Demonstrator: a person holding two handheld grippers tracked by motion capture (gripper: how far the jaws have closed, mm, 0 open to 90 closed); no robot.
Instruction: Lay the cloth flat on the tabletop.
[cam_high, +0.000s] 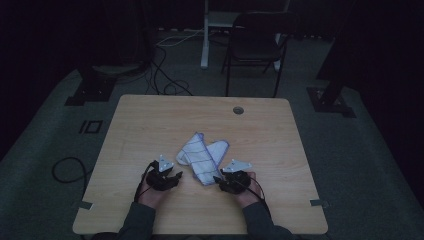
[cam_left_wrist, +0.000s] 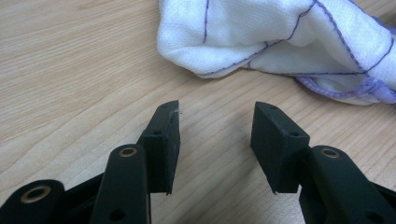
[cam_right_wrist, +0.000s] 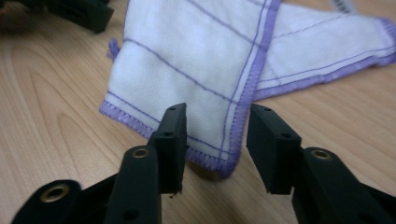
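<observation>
A white cloth (cam_high: 202, 155) with purple stitched lines and a purple hem lies folded on the wooden table (cam_high: 150, 125), near the front middle. My left gripper (cam_high: 172, 178) rests just left of it, open, with bare wood between its jaws (cam_left_wrist: 217, 109). The cloth's rounded fold (cam_left_wrist: 280, 42) lies a short way ahead of them. My right gripper (cam_high: 218, 179) sits at the cloth's near right corner. Its jaws (cam_right_wrist: 217, 112) stand apart on either side of the hemmed corner (cam_right_wrist: 196, 60) without pressing on it. The left gripper's black jaw (cam_right_wrist: 79, 11) shows in the right gripper view's top left.
A round cable hole (cam_high: 238, 110) sits near the table's far edge. Beyond the table stand a dark chair (cam_high: 255, 40) and a white post (cam_high: 205, 35), with cables (cam_high: 165, 75) on the floor. A cable loop (cam_high: 67, 170) lies on the floor at the left.
</observation>
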